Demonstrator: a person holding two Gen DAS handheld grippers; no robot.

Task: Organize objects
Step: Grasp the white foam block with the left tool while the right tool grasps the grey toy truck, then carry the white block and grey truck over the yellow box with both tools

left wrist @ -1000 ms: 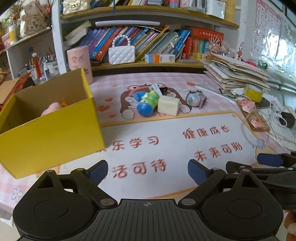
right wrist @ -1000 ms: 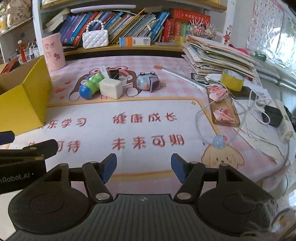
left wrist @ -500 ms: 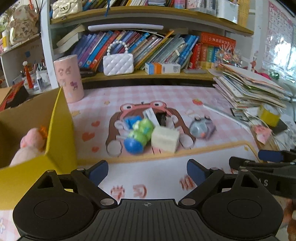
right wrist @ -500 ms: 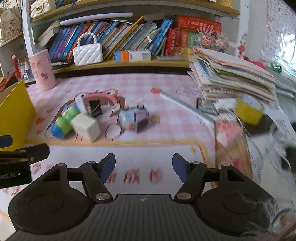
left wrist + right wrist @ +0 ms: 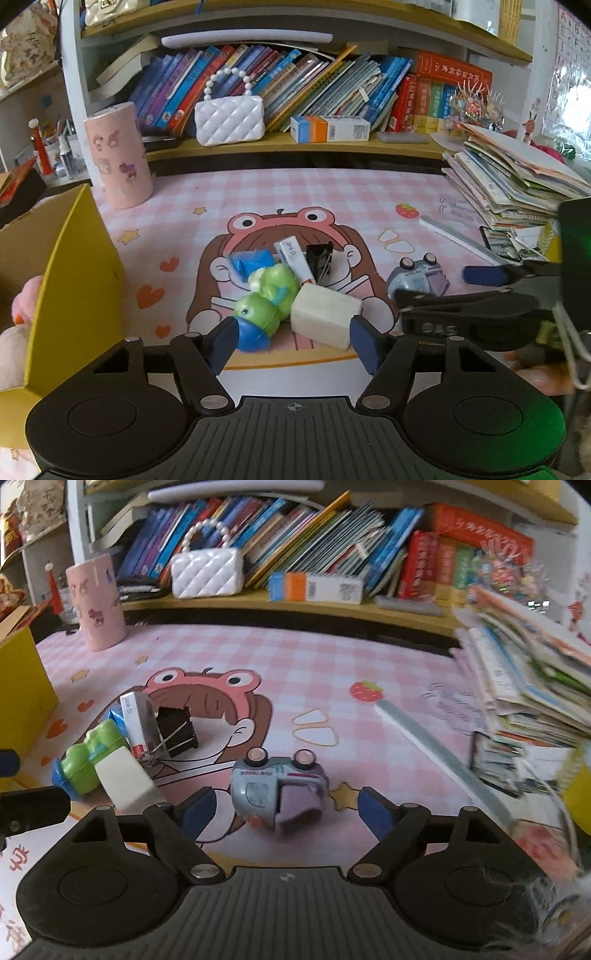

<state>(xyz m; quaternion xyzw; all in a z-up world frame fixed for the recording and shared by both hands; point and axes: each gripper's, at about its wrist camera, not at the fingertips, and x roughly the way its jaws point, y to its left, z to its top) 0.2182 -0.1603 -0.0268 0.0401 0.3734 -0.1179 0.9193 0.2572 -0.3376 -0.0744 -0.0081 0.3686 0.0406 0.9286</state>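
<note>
Closing in on the pile: left gripper point(image 5: 291, 338) jaws wide open, empty, framing the green toy point(image 5: 267, 299) and cream block point(image 5: 325, 314) on the table point(image 5: 295, 188). Right gripper point(image 5: 282, 806) equally wide, empty, framing the toy car point(image 5: 277, 792) lying tipped over. Car looks light, rigid, slick plastic; grip across body sides, not wheels. Yellow box point(image 5: 79, 280) sits left.
</note>
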